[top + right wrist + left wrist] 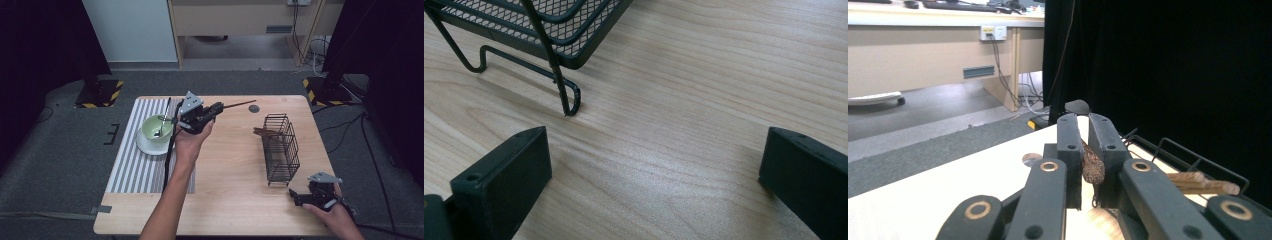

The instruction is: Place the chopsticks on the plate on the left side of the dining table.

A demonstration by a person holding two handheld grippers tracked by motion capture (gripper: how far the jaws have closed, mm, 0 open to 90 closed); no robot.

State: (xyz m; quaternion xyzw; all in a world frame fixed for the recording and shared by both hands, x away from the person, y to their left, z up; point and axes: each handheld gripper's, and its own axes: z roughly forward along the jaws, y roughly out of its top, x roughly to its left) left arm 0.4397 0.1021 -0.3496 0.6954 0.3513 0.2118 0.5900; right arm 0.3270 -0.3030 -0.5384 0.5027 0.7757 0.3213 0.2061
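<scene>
My left gripper (218, 108) hovers over the table's back middle, just right of the bowl, and is shut on a thin dark-brown chopstick (240, 104) that points right toward the basket. In the left gripper view the jaws pinch the chopstick's textured end (1093, 167). A black wire basket (281, 148) stands at the right with brown wooden sticks (265, 133) lying in it; those sticks (1205, 183) also poke past the basket rim (1198, 156) beyond my left jaws. My right gripper (296, 198) rests low at the front right, open with bare table between its jaws (656, 150).
A green bowl (156, 127) with a spoon (159, 131) sits on a white saucer (146, 146) on a striped mat (131, 170) at the left. A dark round spot (254, 108) marks the table's back. The basket's wire foot (569, 102) stands just ahead of my right gripper.
</scene>
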